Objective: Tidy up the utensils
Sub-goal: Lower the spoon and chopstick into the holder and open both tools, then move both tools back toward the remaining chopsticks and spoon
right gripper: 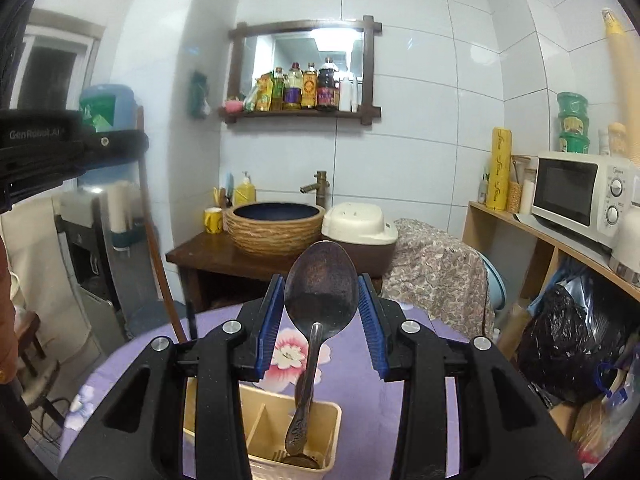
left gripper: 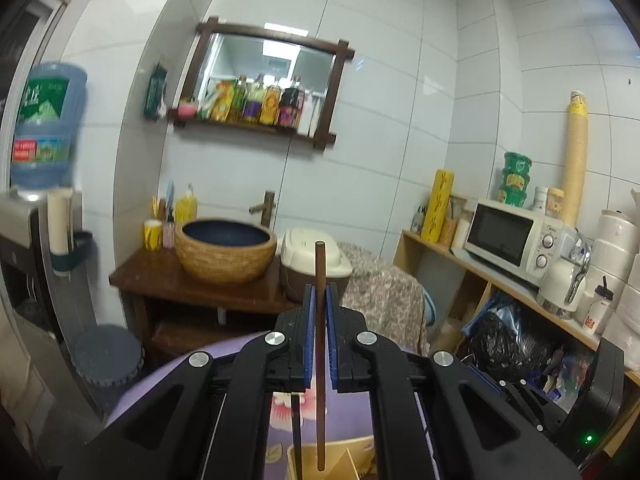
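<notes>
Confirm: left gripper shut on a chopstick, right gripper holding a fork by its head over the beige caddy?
Not a fork. The right wrist view shows the right gripper clamping a metal spoon by its bowl, handle hanging toward the beige caddy. The rest stands.

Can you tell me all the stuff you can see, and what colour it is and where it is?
chopstick: one, brown, upright in left gripper
spoon: one, dark metal, bowl up in right gripper
utensil holder: one, beige, divided, on purple cloth below the spoon
basin: one, woven tan, on wooden stand
microwave: one, white, shelf at right
bottles: several, mixed colours, mirror shelf
left gripper: black, blue pads, shut on chopstick
right gripper: black, blue pads, shut on spoon
</notes>
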The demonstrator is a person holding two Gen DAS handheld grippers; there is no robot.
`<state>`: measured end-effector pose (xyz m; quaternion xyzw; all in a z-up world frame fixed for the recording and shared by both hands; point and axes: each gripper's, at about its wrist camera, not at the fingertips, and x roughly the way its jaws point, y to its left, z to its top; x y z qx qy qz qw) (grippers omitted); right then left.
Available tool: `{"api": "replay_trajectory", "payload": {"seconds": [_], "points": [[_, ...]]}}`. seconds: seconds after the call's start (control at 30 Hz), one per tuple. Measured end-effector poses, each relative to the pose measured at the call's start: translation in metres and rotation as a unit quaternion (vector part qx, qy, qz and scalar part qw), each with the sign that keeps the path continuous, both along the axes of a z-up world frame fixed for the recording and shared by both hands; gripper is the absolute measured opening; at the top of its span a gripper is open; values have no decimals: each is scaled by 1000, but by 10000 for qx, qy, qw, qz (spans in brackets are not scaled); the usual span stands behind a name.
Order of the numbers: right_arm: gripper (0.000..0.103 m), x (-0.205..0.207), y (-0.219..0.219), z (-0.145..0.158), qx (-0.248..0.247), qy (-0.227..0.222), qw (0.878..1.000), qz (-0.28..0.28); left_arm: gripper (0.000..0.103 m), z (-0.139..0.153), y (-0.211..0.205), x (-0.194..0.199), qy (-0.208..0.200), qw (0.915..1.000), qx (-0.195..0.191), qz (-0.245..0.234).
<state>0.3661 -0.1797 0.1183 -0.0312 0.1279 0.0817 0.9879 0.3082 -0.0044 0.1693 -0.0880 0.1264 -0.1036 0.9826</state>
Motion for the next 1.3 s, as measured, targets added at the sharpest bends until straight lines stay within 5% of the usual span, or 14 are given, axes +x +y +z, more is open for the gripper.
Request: {"api": "replay_trajectory", "payload": {"seconds": [0.33, 0.7, 0.8, 0.83, 0.97, 1.17, 1.3], "points": [[38, -7, -5, -63, -112, 619, 9980, 62, 7, -62, -2, -4, 493, 9982, 259, -218], [39, -21, 12, -76, -639, 711, 9953, 150, 7, -86, -12, -6, 739, 9946, 612, -393], [52, -26, 12, -74, -604, 612, 9961, 210, 8, -83, -11, -10, 744, 9944, 618, -430], [61, -30, 12, -72, -611, 535, 9965, 179, 13, -83, -11, -12, 742, 9944, 615, -438], [65, -48, 4, -65, -432, 442, 9980, 149, 46, -80, -1, -31, 655, 9959, 519, -340], [69, -84, -13, -74, -44, 777, 9969, 148, 68, -103, 7, -71, 896, 9927, 714, -389], [70, -110, -17, -92, -27, 1115, 9936, 149, 69, -135, 11, -88, 1356, 9847, 999, -439]]}}
